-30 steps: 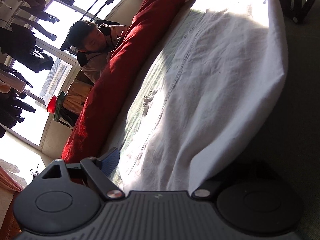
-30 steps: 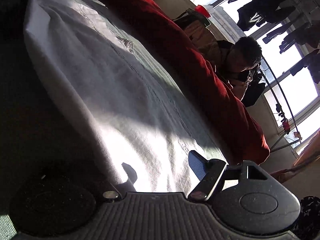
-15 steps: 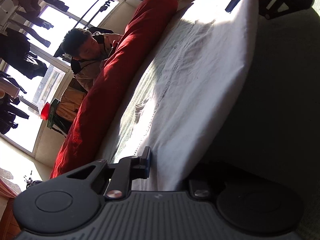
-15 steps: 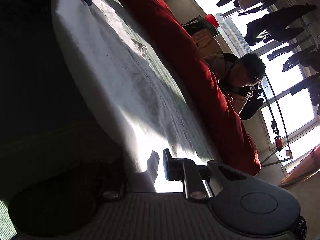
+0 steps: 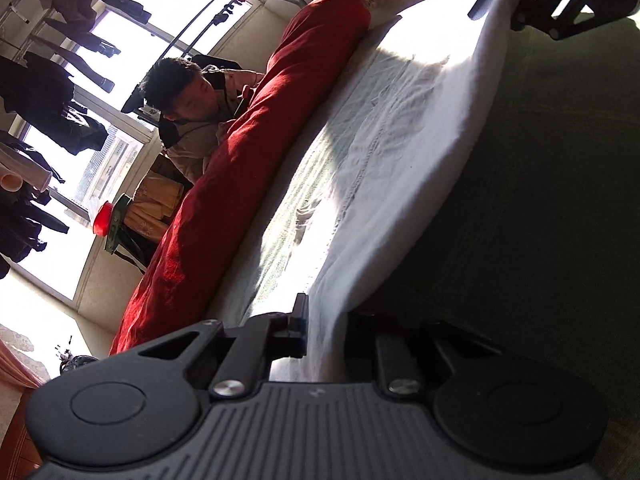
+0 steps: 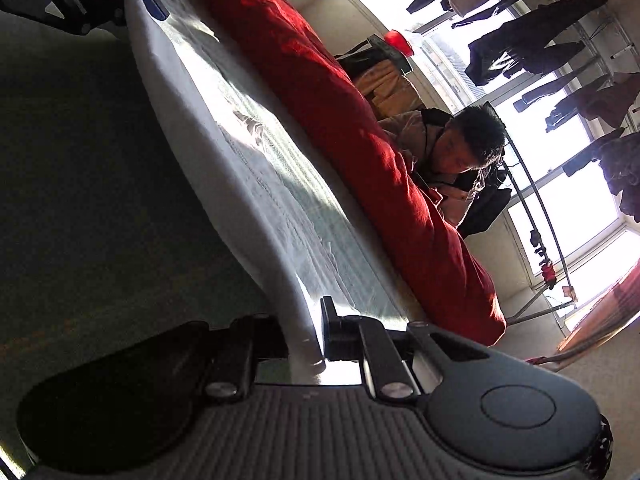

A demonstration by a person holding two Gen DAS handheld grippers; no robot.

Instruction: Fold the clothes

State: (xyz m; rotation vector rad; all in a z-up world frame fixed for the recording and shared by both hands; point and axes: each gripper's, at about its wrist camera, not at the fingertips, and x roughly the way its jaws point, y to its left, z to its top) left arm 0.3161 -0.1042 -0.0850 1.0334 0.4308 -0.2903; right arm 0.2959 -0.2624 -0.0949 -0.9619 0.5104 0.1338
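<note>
On the dark green cover point(image 5: 540, 200), spread wide and butted against a long red quilt roll point(image 5: 256, 128): the white garment point(image 5: 400, 152). Pinched at one end of its near edge by the left gripper point(image 5: 324, 332), at the other end by the right gripper point(image 6: 306, 336). A second ago spread wide, one finger over the hem and one under; half a second ago half closed; now clamped hard on the fabric at both ends. Seemingly raised a little since then as well, with a dark shadow under the gripped edge and a smooth rounded lip from one gripper to the other. Judged from that, hold secured, and a lift or carry of this edge toward the red roll within reach; no telling how many folds already lie in the cloth. Thin, limp woven stuff, finely creased across the middle, marked by a line of stitching and a small puckered ridge, bright where sunlit and greyish in shade; likely to sag between the two holds unless kept taut. Heavy, plush and rumpled, by contrast, the red roll; short-napped and flat, the green cover. Beyond the roll, a person point(image 5: 200, 120) bent low, and dark hanging clothes point(image 5: 48, 96) against the window.
</note>
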